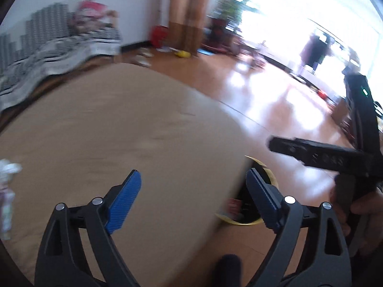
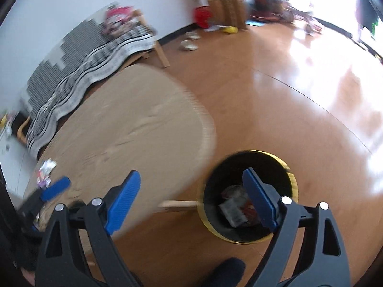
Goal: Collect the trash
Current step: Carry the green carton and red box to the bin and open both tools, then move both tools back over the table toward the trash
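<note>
Your left gripper (image 1: pixel 194 198) has its two blue jaws spread wide apart, and nothing sits between them. It hangs over the edge of the round tan table (image 1: pixel 107 131). A crumpled bit of trash (image 1: pixel 7 181) lies on the table far off to the left of those jaws, at the very edge of the left wrist view, and it looks blurry. Your right gripper (image 2: pixel 191 197) also has its jaws spread wide, with nothing held. It hangs above the floor, just past the table edge (image 2: pixel 143 131). Right under its right-side finger sits the black bin with a yellow rim (image 2: pixel 293 181), and you can see wrappers (image 2: pixel 235 208) lying in the bottom of it. From this side, the crumpled trash on the table (image 2: pixel 46 169) lies well to the left of the right jaws, close to the blue tip of your left gripper (image 2: pixel 56 187). Farther out there is a shiny wooden floor (image 2: pixel 275 95), a black and white striped cloth (image 2: pixel 79 71) over some furniture by the white wall, and a very bright window.
</note>
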`<act>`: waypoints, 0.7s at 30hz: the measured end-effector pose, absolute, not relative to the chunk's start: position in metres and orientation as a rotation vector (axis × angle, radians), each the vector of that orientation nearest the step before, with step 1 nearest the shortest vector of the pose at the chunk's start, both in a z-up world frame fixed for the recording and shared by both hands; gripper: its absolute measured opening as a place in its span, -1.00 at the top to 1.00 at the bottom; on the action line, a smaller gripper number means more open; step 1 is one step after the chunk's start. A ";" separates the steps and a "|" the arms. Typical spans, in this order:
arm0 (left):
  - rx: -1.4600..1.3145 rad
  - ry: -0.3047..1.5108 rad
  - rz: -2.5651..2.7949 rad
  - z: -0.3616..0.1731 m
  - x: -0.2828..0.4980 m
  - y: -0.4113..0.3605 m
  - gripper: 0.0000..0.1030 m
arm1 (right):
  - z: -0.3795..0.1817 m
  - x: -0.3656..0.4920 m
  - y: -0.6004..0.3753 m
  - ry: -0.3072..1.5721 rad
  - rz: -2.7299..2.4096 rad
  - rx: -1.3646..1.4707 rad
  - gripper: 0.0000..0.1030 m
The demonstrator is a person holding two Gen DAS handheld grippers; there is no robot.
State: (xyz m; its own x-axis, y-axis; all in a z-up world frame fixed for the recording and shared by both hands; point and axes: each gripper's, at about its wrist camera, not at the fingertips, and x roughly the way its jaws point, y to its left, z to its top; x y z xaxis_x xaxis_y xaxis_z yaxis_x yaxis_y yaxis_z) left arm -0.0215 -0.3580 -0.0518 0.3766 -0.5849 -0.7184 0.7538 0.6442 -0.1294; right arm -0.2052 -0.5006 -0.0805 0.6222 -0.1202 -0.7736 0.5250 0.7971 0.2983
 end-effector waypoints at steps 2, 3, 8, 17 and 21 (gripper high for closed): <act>0.215 0.804 -0.777 -0.044 0.002 -0.318 -0.71 | -0.075 -0.178 -0.466 0.838 -0.327 0.497 -0.65; 0.200 0.805 -0.726 -0.041 0.015 -0.293 -0.71 | -0.072 -0.163 -0.446 0.848 -0.289 0.470 -0.65; 0.135 0.814 -0.509 -0.026 0.058 -0.176 -0.72 | -0.062 -0.102 -0.350 0.895 -0.124 0.335 -0.65; -0.037 0.837 -0.136 -0.016 0.081 0.045 -0.76 | -0.060 -0.022 -0.160 0.950 0.238 0.220 -0.65; -0.074 0.868 -0.038 -0.025 0.070 0.111 -0.76 | -0.074 0.005 -0.079 0.994 0.381 0.175 -0.64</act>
